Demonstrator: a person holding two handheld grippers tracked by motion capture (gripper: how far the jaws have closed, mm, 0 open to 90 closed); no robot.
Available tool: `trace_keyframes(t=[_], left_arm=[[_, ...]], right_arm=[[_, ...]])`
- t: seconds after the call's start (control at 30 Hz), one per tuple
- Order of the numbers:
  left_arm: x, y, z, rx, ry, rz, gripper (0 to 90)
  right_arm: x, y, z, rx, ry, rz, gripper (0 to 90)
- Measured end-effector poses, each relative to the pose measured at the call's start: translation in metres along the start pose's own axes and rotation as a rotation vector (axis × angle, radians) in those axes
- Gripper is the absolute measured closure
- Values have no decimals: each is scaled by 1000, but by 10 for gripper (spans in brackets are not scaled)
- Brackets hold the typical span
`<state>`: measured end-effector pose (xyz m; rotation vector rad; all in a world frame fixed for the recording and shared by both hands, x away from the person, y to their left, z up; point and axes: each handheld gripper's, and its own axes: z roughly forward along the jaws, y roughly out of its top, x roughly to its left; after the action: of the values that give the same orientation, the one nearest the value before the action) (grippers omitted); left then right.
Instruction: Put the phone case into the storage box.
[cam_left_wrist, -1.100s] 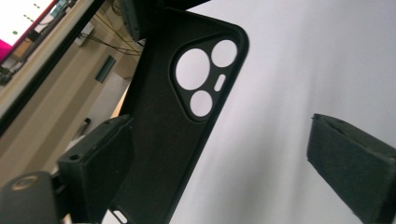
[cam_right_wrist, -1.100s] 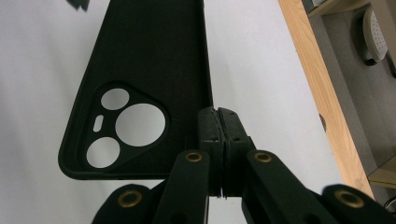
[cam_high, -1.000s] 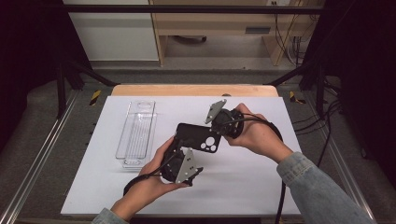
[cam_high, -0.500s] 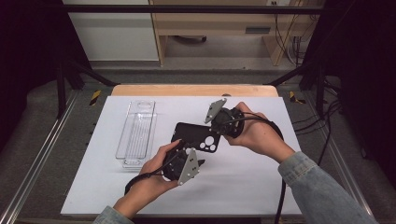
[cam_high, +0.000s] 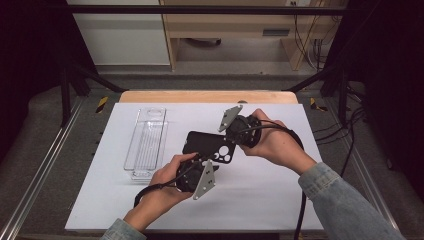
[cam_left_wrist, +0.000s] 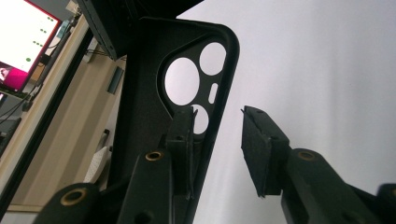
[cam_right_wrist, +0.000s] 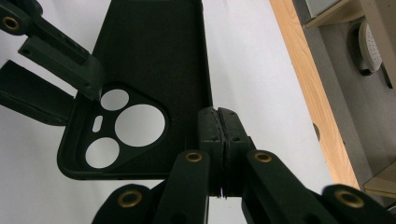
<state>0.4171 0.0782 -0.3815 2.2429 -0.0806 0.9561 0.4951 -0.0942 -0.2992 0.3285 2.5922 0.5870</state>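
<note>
Table: white top (cam_high: 260, 200) with a pale wooden far edge (cam_high: 207, 97)
Floor: grey (cam_high: 45, 150)
Beyond: light wooden furniture (cam_high: 225, 30), white cabinet (cam_high: 120, 35)
Surroundings: dark, black frame bars (cam_high: 200, 9)

In the high view the left gripper (cam_high: 207, 162) sits over the near end of the black phone case (cam_high: 202, 144), so you can't tell there how the tips meet it, and the right gripper (cam_high: 234, 141) covers the case's right edge. In the left gripper view the case (cam_left_wrist: 149, 93) runs off the top and bottom, its lower part behind the jaw. In the right gripper view the case (cam_right_wrist: 154, 56) is cut off at the top, and the edge between the pressed-together jaws is out of sight
</note>
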Motion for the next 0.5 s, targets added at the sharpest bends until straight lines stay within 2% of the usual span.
trace_keyframes(t=[0.03, 0.07, 0.13, 0.27, 0.43, 0.5], left_arm=[[0, 0, 0, 3, 0, 8, 681], [3, 1, -3, 51, 0, 66, 689], [2, 2, -2, 37, 3, 58, 701], [1, 3, -3, 42, 7, 90, 756], [2, 4, -3, 38, 11, 87, 807], [2, 4, -4, 44, 8, 98, 817]], right_arm=[[0, 0, 0, 0, 1, 1, 899], [0, 1, -1, -1, 1, -3, 899], [1, 1, -1, -1, 2, -2, 899], [1, 2, -2, -5, 3, -6, 899], [2, 3, -2, -6, 6, -4, 899], [2, 3, -3, -9, 6, -3, 899]])
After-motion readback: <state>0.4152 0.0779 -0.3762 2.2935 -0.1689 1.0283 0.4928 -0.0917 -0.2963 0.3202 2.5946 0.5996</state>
